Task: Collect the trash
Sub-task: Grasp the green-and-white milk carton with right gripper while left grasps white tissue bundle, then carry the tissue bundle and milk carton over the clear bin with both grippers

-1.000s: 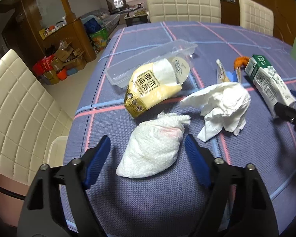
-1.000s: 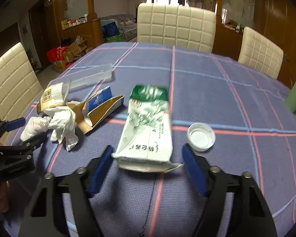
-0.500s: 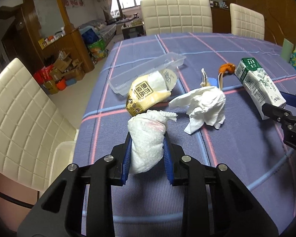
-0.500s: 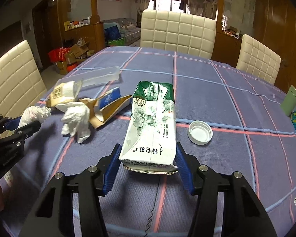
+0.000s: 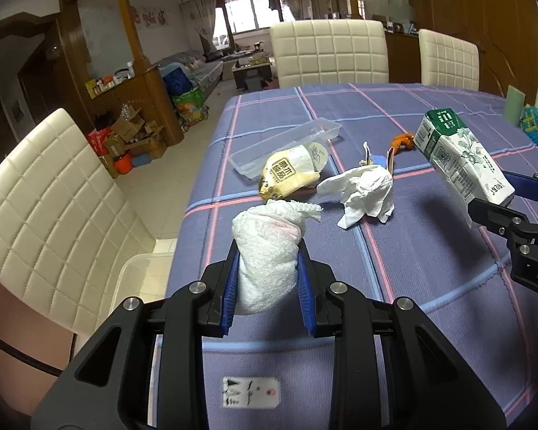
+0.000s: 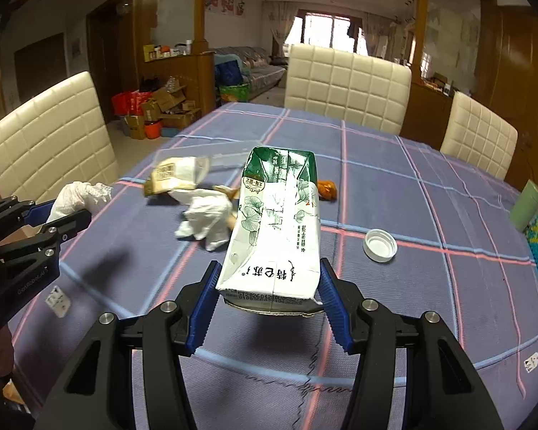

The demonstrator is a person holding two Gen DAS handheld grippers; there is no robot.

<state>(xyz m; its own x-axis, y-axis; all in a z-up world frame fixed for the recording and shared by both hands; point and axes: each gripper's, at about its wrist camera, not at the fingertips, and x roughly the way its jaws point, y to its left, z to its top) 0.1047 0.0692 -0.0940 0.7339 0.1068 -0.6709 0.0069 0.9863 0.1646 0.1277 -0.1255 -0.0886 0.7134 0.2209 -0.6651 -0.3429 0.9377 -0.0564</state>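
milk carton [image 6: 274, 229] reads "特仑苏"; yellow wrapper [image 5: 287, 175] label reads "虎爪".

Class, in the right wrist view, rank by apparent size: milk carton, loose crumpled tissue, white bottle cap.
1. milk carton, though held nearest the camera, which enlarges it
2. loose crumpled tissue
3. white bottle cap

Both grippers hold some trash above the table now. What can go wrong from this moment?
1. The right gripper pinches the carton only at its bottom end; most of it sticks out forward, so it may tilt or slip.
2. The left gripper squeezes a soft tissue wad; it could slide out of the jaws.
3. The carton hangs over the loose tissue and cap; a low swing might knock them off the table.
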